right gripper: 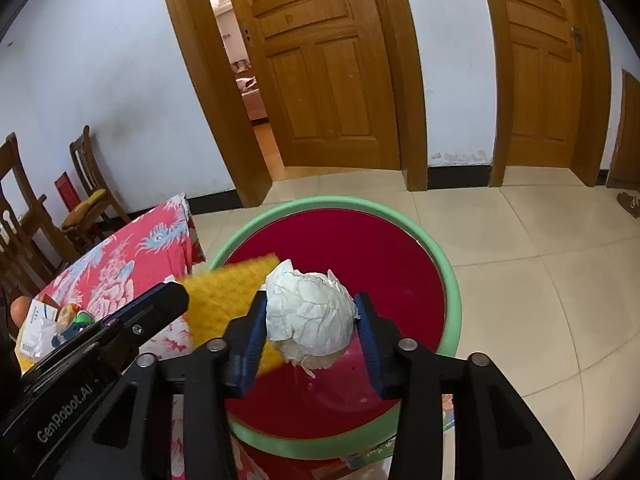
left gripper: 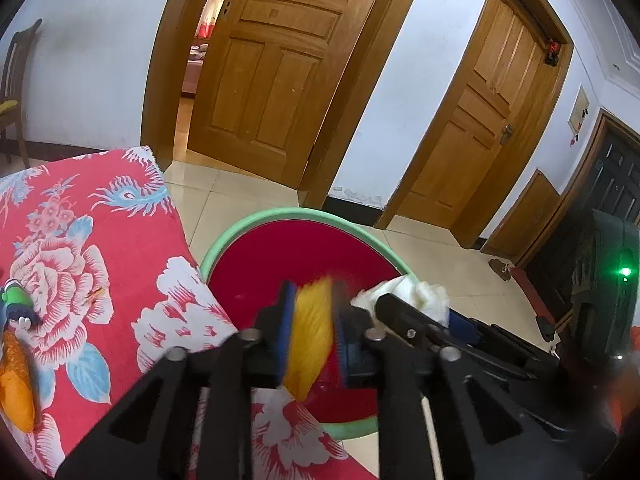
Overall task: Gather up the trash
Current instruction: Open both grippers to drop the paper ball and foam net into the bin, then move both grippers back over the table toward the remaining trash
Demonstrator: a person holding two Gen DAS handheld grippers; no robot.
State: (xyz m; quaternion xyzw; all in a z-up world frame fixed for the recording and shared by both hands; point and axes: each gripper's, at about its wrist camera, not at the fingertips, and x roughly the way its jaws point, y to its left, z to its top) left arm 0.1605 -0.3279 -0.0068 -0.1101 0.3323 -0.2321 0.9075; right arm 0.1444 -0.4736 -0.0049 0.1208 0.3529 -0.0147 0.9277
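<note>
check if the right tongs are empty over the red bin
No, the right tongs are clamped on a crumpled white paper ball held above the red bin.

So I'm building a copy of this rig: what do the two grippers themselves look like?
Both are matte black with angular linkage arms that have triangular cut-outs and round silver pivot pins. The left gripper and the right gripper each carry ribbed blue pads on their fingers. The left gripper's body bears white "GenRobot.AI" lettering. No cables or sleeves show.
</note>
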